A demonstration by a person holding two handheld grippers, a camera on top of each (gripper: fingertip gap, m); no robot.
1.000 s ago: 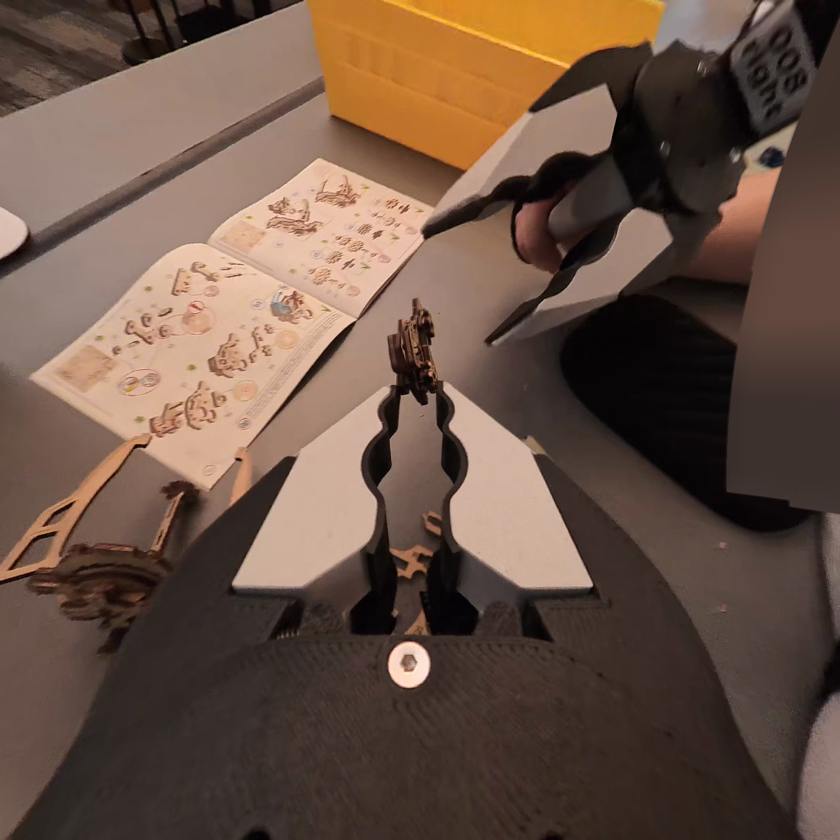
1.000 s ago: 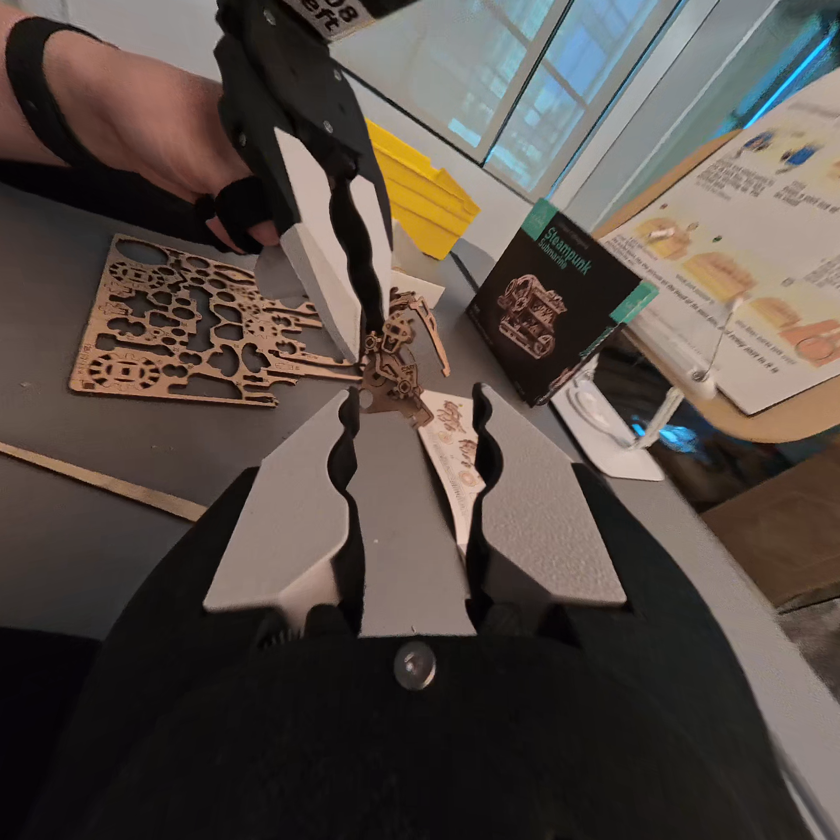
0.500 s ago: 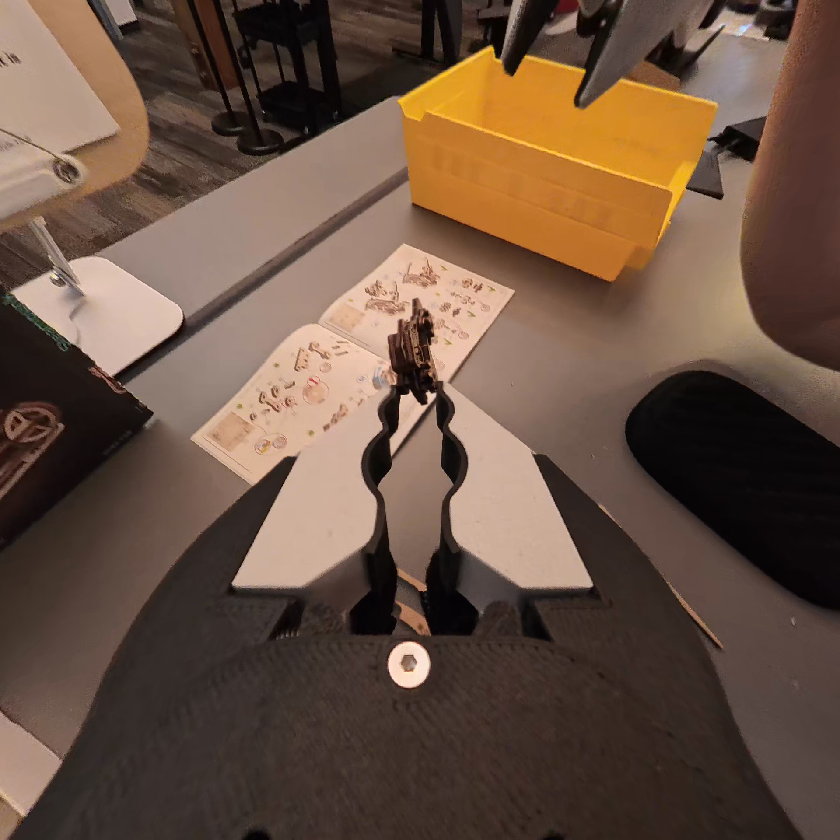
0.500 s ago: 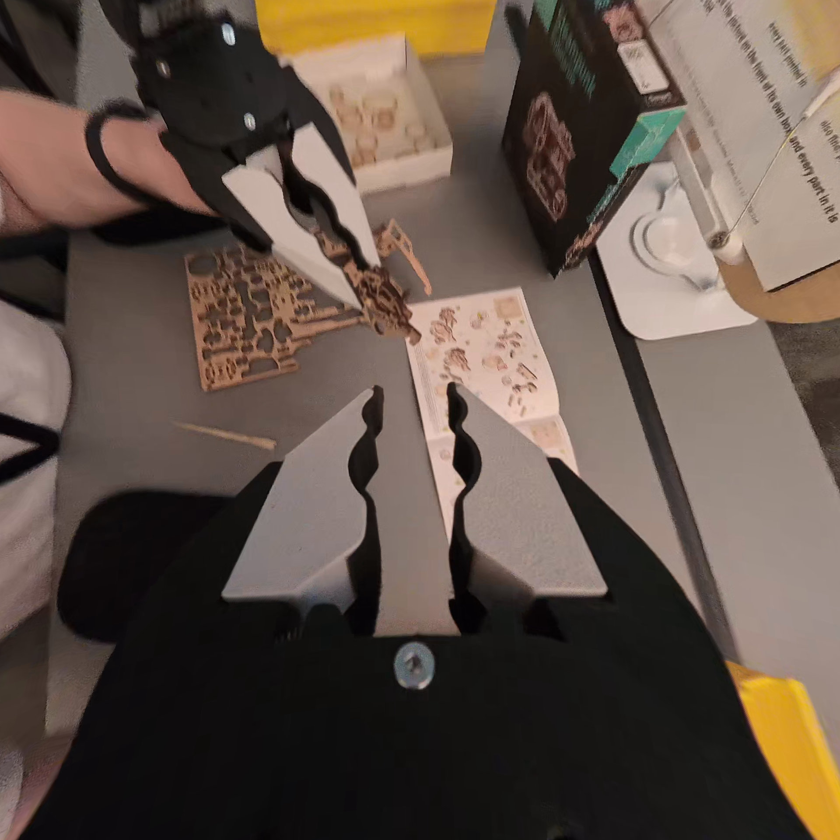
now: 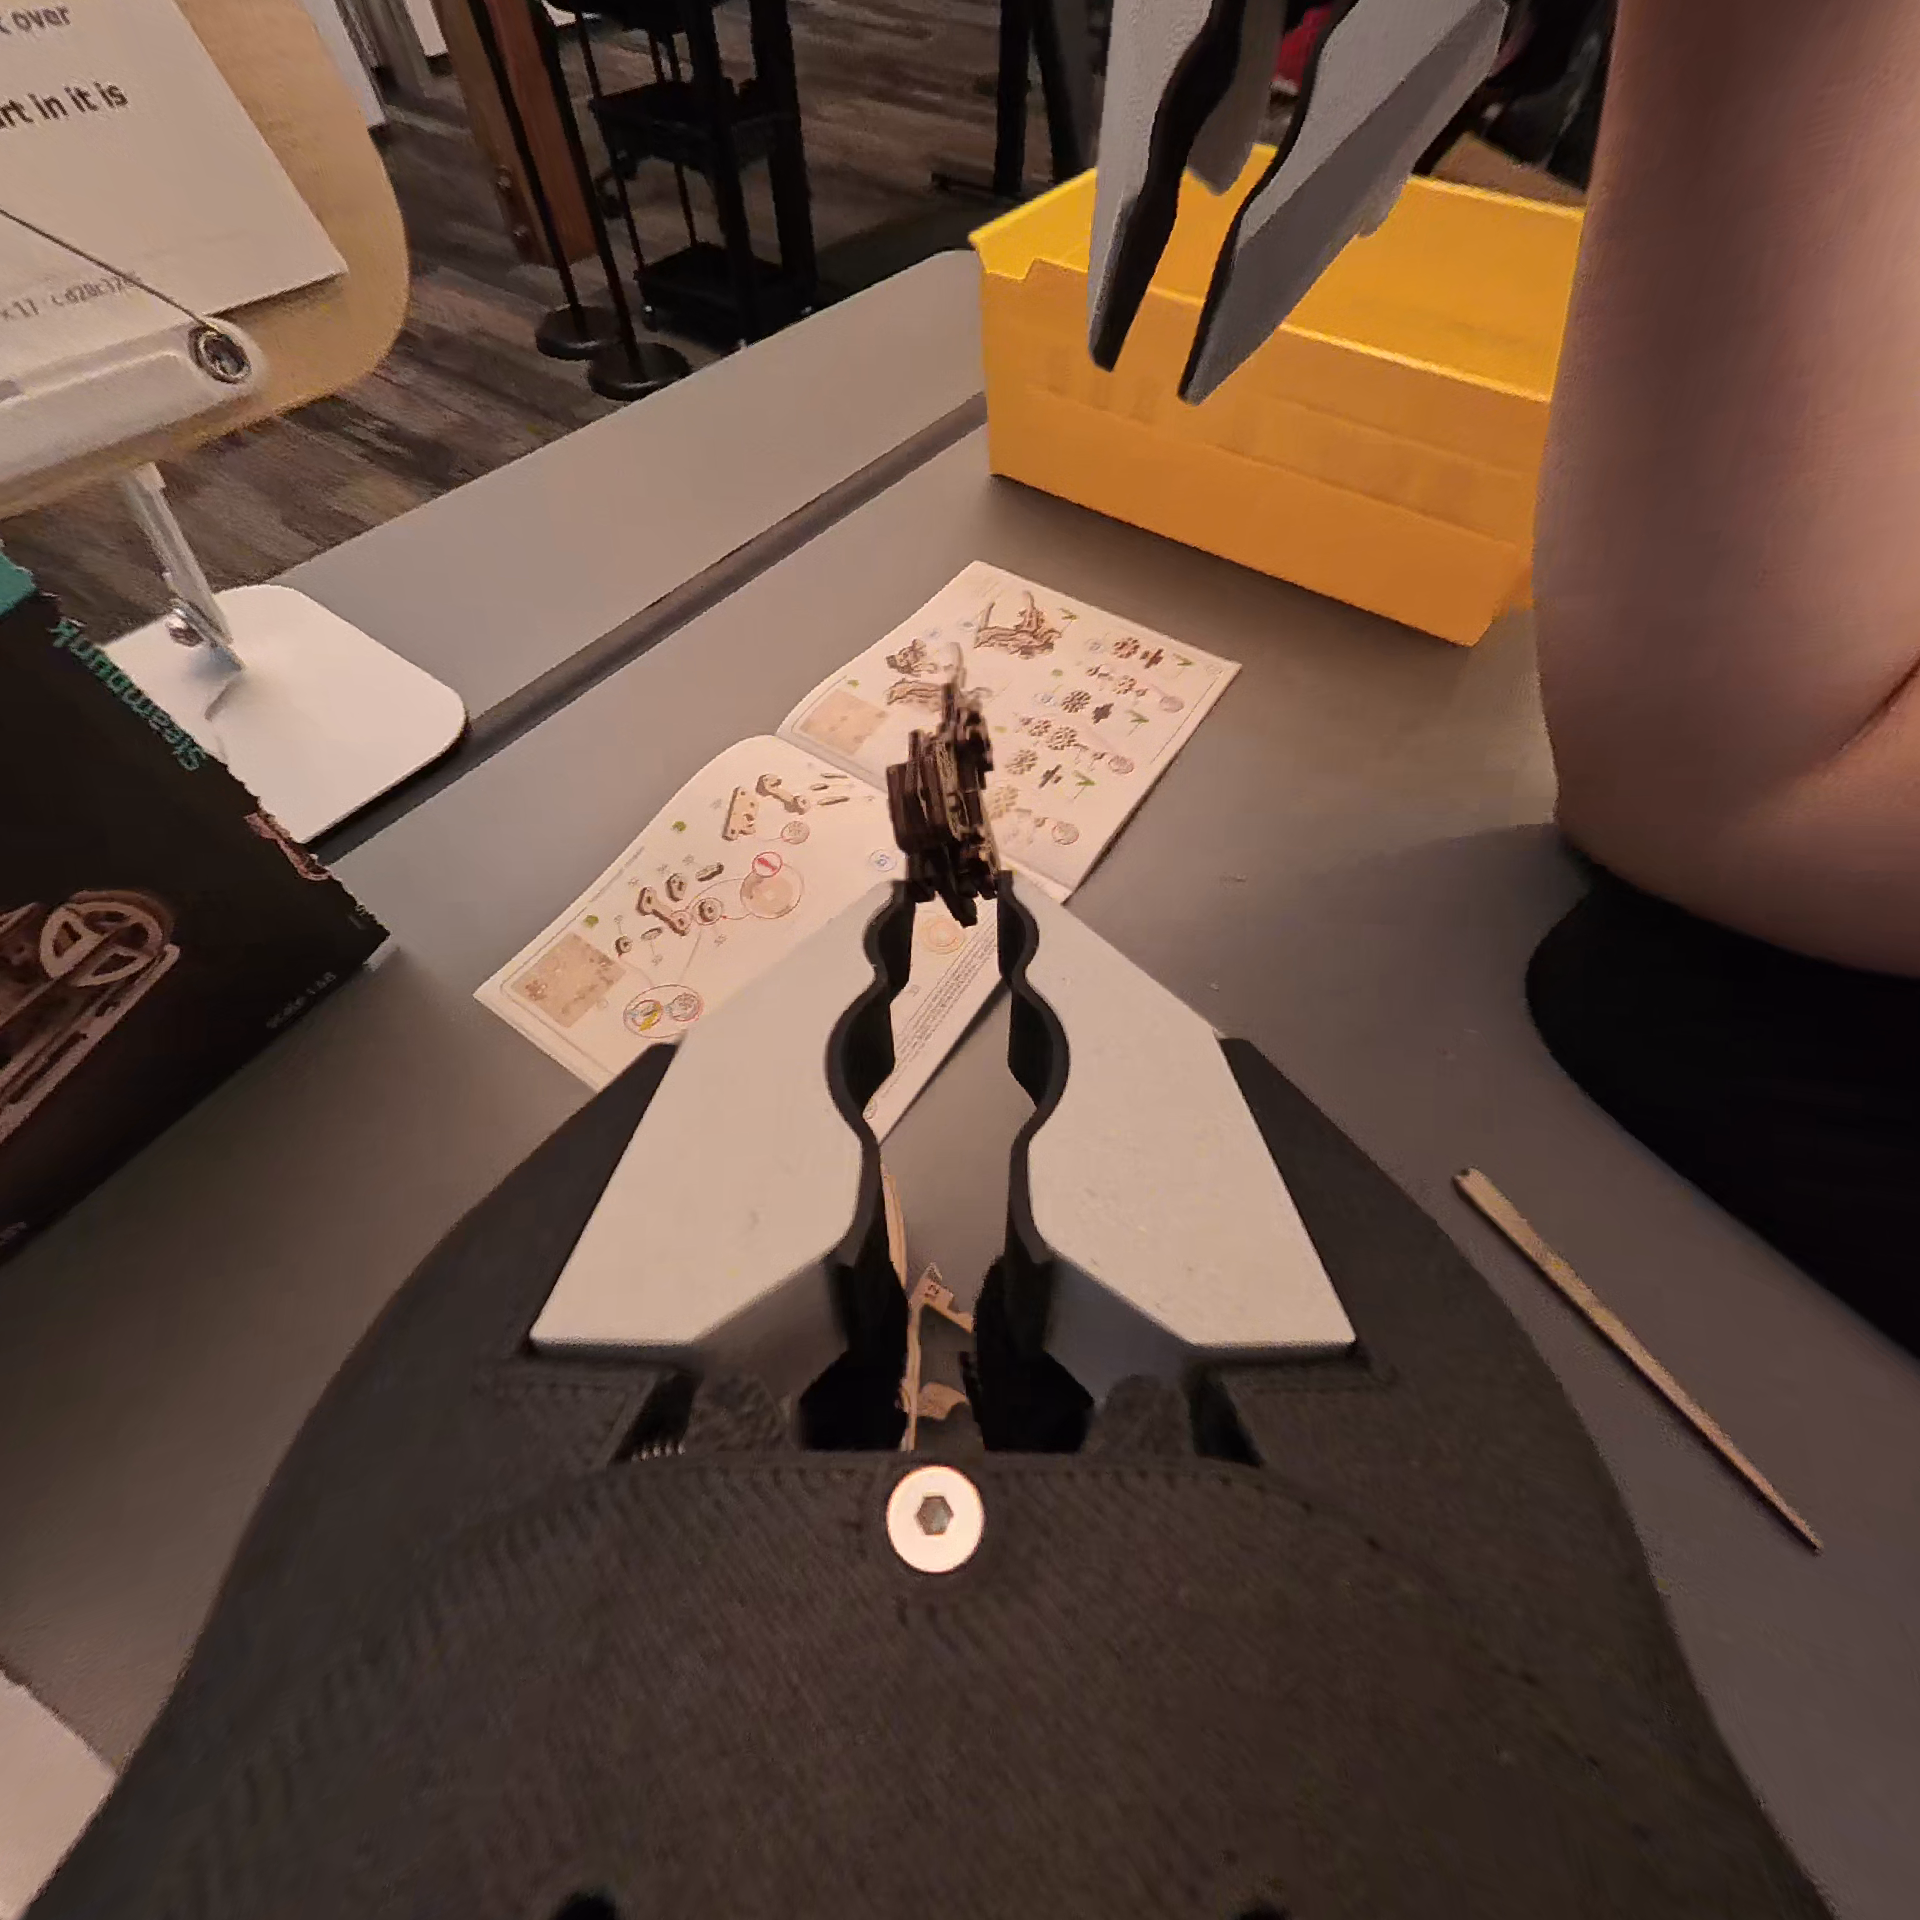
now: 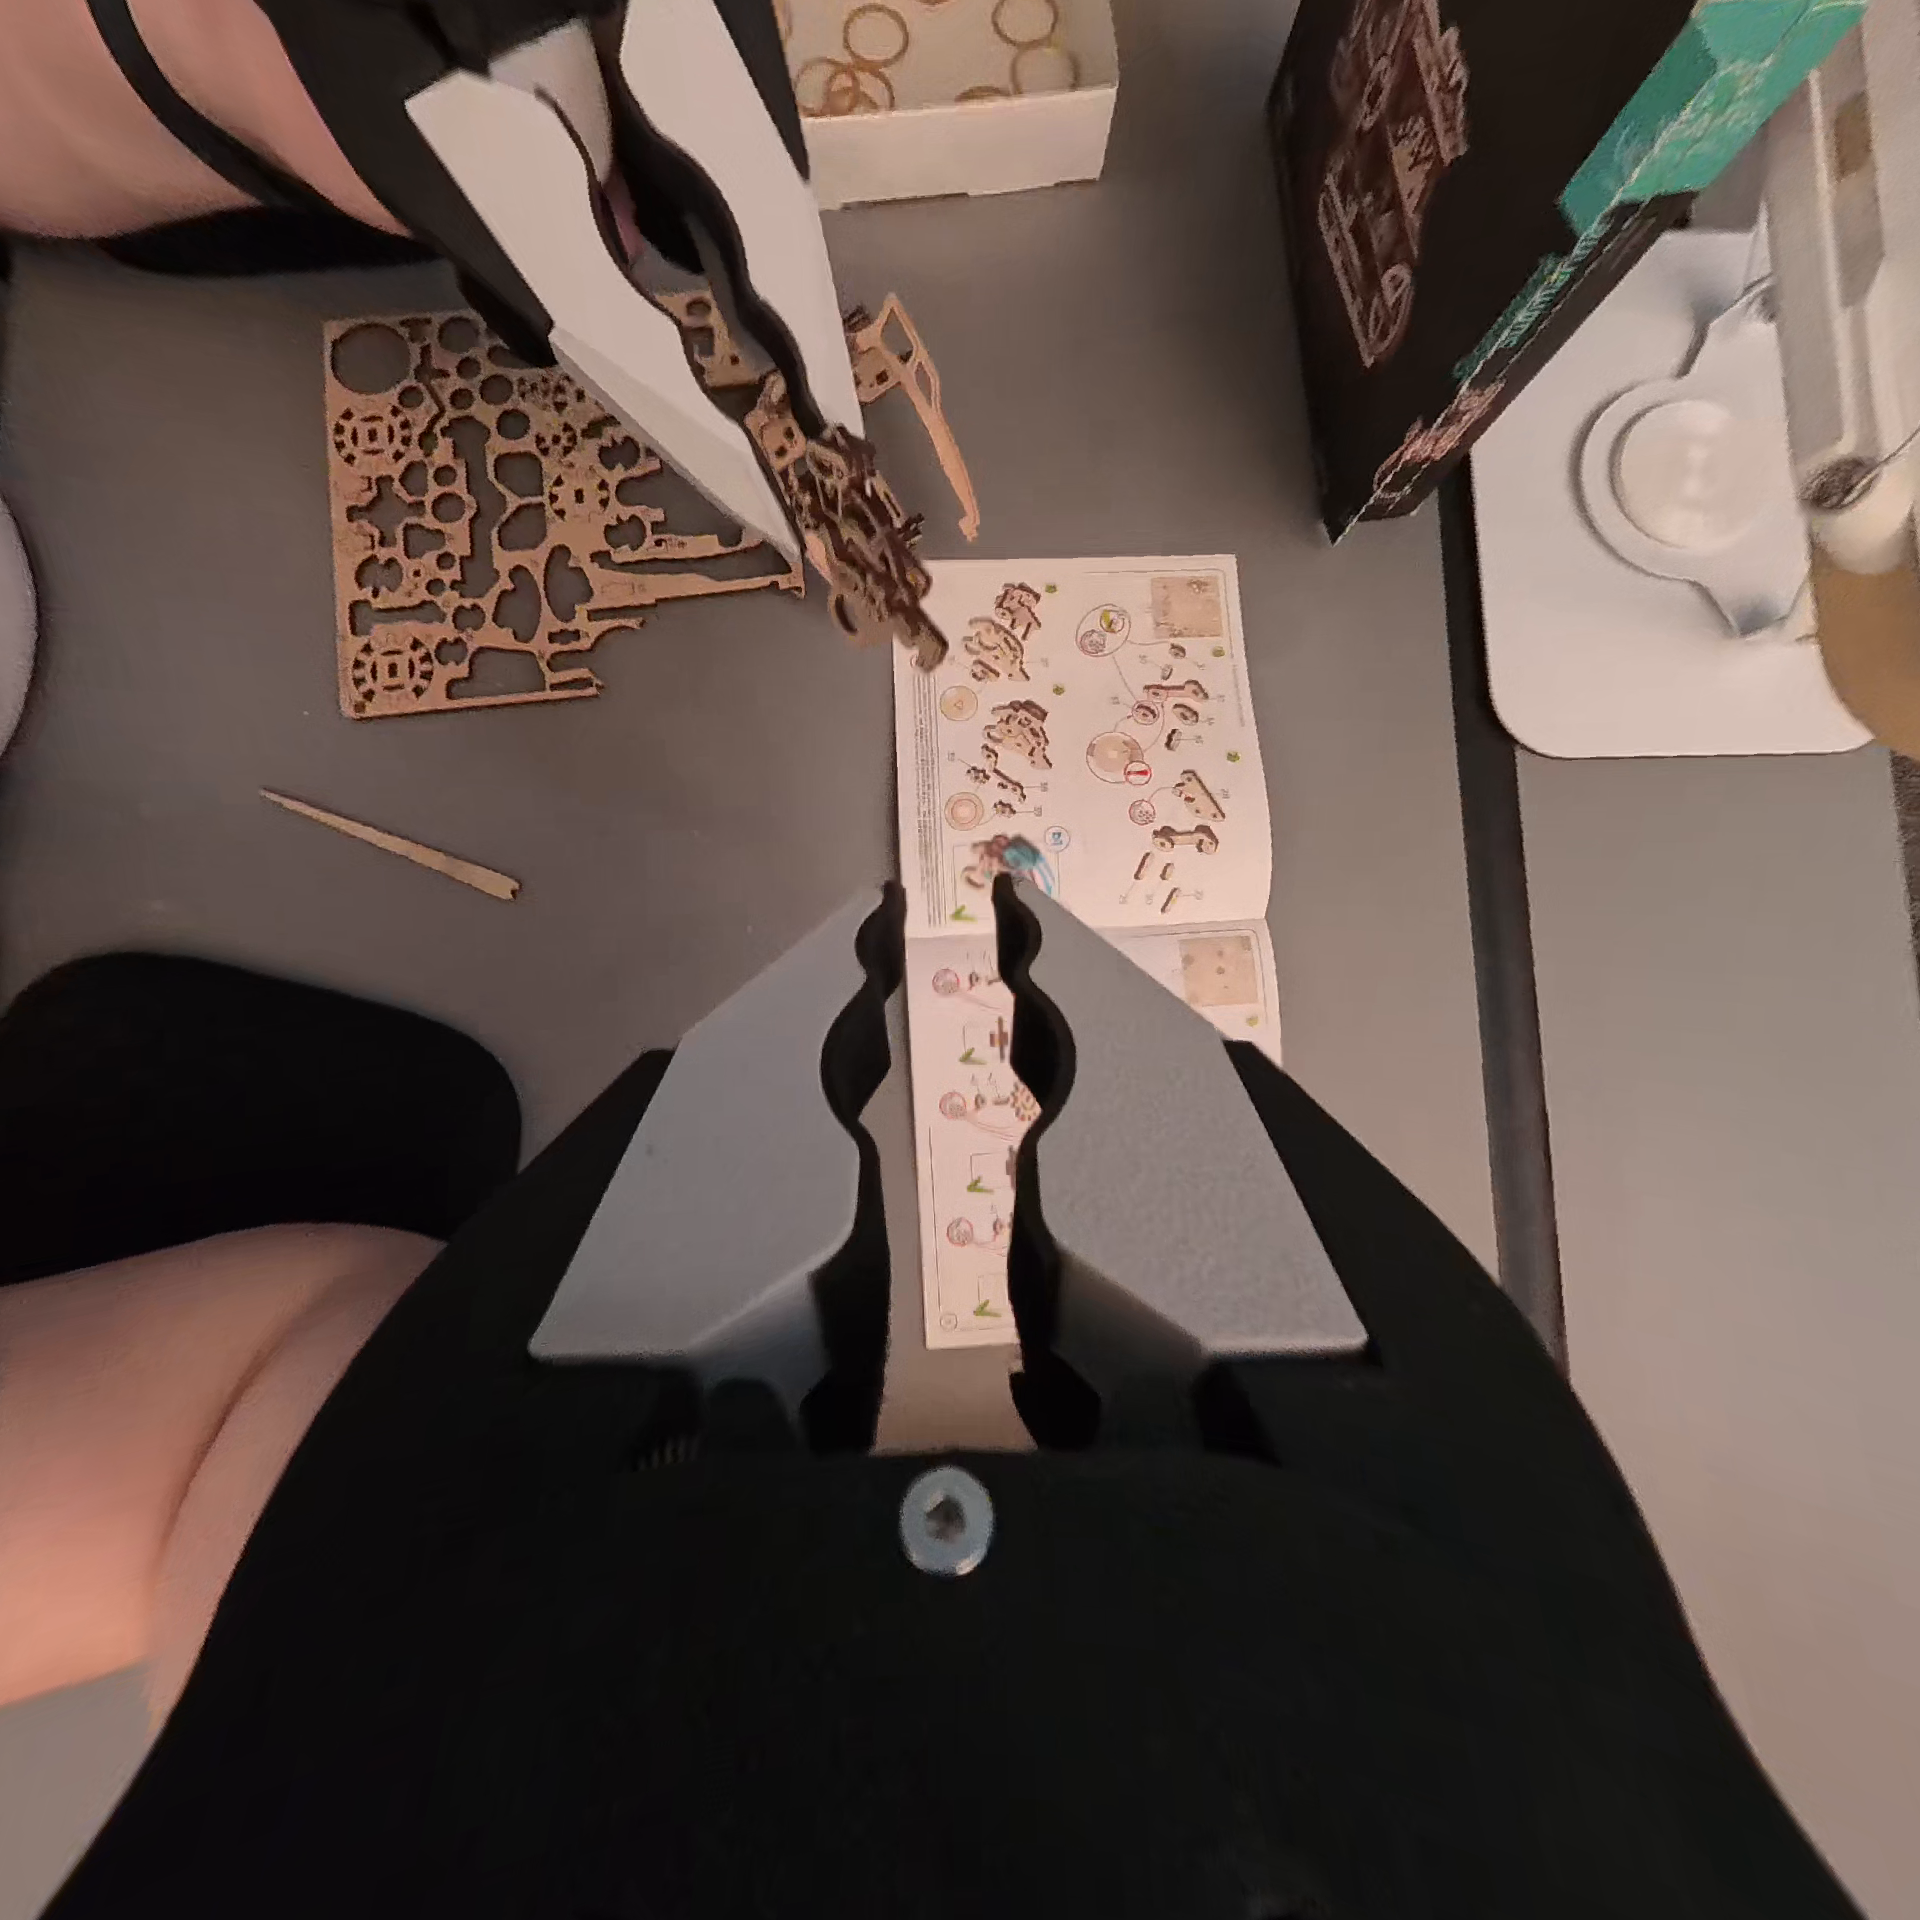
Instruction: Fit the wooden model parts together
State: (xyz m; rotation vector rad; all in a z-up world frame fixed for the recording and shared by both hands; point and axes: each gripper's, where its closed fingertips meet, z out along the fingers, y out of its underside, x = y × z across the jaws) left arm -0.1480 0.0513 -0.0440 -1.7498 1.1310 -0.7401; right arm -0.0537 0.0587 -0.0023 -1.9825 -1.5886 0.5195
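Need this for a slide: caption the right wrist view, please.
Left gripper holds the wooden model above the leaflet; right gripper empty.

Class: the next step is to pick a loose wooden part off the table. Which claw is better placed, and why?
Right. The right claw is empty above the table, while the left claw is shut on the wooden assembly.

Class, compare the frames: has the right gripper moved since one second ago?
Yes. The right gripper then hung low beside the wooden assembly; now it is raised, farther off, in front of the yellow bin.
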